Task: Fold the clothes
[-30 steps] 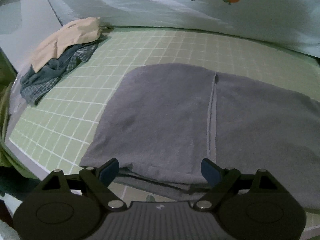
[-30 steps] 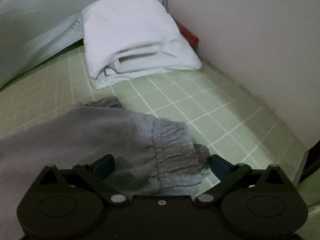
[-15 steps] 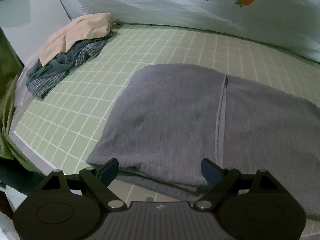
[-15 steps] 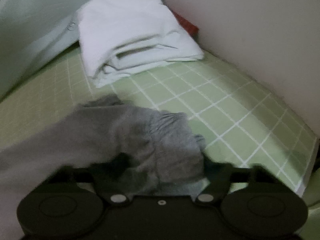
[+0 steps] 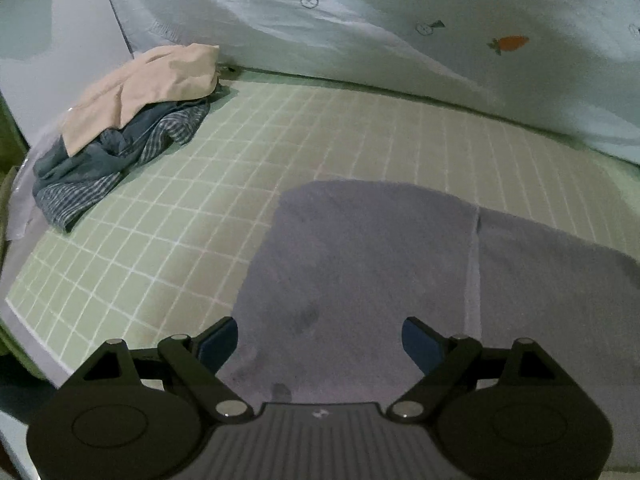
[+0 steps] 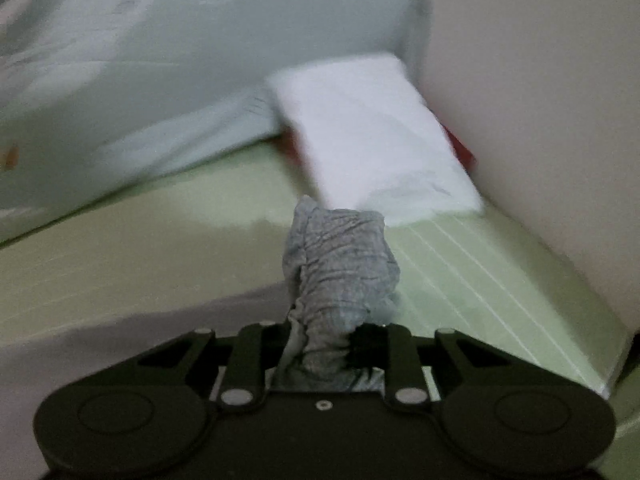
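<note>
Grey sweatpants (image 5: 360,272) lie flat on the green checked sheet (image 5: 192,216), a lighter seam running down the cloth. My left gripper (image 5: 320,344) hovers open over their near part, blue pads on either side, nothing between them. In the right wrist view my right gripper (image 6: 326,344) is shut on the ribbed grey cuff (image 6: 340,264) of the sweatpants, which stands bunched up above the sheet. The rest of the grey cloth (image 6: 80,344) trails off to the left, blurred.
A heap of unfolded clothes, a beige piece (image 5: 148,84) over blue striped fabric (image 5: 100,164), lies at the far left. A folded white garment (image 6: 372,136) sits in the right corner by the wall (image 6: 540,80). A pale quilt (image 5: 360,32) runs along the back.
My right gripper closed on the cuff and lifted it, swinging left. My left gripper moved forward over the grey cloth, still open.
</note>
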The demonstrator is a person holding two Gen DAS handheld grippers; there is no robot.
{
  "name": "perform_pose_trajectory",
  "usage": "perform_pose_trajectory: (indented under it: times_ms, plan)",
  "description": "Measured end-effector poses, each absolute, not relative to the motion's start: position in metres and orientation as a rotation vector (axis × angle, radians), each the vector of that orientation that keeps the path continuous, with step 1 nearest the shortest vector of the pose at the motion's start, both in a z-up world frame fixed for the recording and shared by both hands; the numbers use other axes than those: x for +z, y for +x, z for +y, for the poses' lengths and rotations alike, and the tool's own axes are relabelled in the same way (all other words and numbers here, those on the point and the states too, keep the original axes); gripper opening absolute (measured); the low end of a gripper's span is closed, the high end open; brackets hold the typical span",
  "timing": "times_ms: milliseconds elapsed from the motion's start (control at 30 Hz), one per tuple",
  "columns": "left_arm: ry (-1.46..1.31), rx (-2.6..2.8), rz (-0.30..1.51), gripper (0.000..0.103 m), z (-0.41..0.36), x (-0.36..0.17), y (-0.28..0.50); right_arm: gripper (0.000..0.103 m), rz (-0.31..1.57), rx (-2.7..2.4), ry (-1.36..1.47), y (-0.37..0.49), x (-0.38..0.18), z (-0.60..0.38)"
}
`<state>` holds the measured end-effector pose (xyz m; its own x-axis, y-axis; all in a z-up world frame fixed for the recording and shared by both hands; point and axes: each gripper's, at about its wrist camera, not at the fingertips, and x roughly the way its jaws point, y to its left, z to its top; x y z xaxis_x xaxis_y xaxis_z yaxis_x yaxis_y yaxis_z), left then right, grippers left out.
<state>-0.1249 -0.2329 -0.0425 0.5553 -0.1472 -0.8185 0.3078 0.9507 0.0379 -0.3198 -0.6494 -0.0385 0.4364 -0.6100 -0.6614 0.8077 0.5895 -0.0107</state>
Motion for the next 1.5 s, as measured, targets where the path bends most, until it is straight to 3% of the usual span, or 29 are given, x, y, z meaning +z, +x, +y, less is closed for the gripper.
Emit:
perform_pose_trajectory:
  times_ms: [233,567,867,1033,1200,1500]
  plan:
    - [0.202,-0.353,0.908,0.089,-0.202,-0.038,-0.090,0.023,0.652,-0.767,0.203,-0.256,-0.022,-0.536]
    - [0.323,-0.476,0.829,0.089,-0.150,-0.037,-0.048,0.027,0.809,-0.649,0.175,-0.177,-0.092,-0.404]
    - [0.319,-0.474,0.867,0.089,-0.111,-0.049,-0.023,0.051,0.783,-0.689,0.300,-0.185,-0.091,-0.395]
    - [0.319,-0.517,0.876,0.089,-0.124,-0.052,-0.028,0.082,0.666,-0.725,0.344,-0.214,-0.065,-0.399]
    - [0.323,-0.551,0.883,0.089,-0.145,-0.056,-0.040,0.099,0.625,-0.782,0.335,-0.228,-0.057,-0.421]
    - [0.310,-0.497,0.905,0.089,-0.175,-0.056,-0.061,0.101,0.758,-0.745,0.288,-0.226,-0.082,-0.469]
